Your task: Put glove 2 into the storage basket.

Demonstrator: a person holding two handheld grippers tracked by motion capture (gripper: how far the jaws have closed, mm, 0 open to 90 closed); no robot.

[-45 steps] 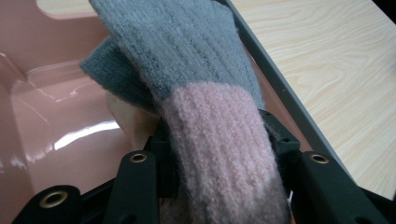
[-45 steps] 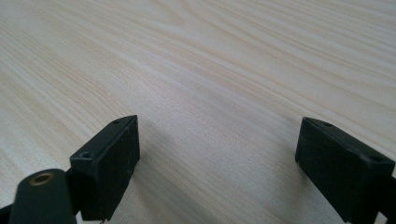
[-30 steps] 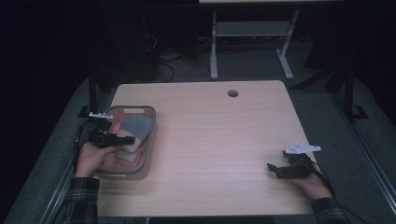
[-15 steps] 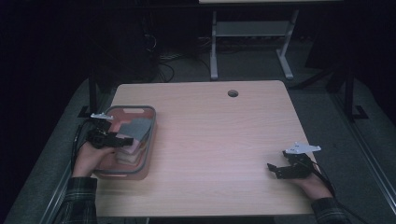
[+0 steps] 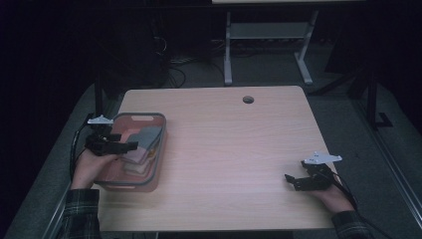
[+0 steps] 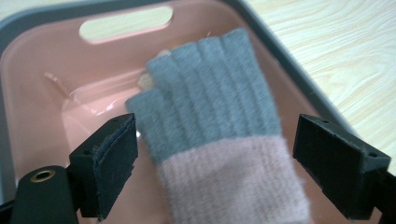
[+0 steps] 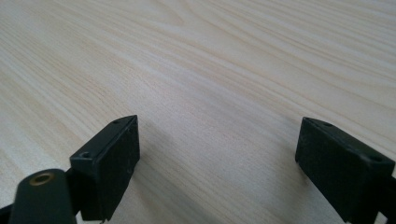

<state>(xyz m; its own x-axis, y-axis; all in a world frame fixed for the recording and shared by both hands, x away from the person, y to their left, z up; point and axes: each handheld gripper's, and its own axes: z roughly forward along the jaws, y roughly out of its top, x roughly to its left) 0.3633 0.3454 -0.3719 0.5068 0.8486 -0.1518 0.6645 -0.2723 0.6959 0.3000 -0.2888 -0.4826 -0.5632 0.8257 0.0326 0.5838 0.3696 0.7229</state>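
Your left gripper (image 6: 217, 154) has just spread its jaws wide vs a sec ago; grey-pink glove (image 6: 224, 140) lies between them in the pink bin (image 6: 42, 60), prob. untouched. Right gripper (image 7: 217, 154) unchanged, jaws apart over table (image 7: 233, 70).

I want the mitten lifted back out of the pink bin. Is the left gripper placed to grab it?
Probably yes. The left gripper, jaws just opened, stands wide on either side of the grey and pink mitten in the pink bin, with nothing between pads and knit.
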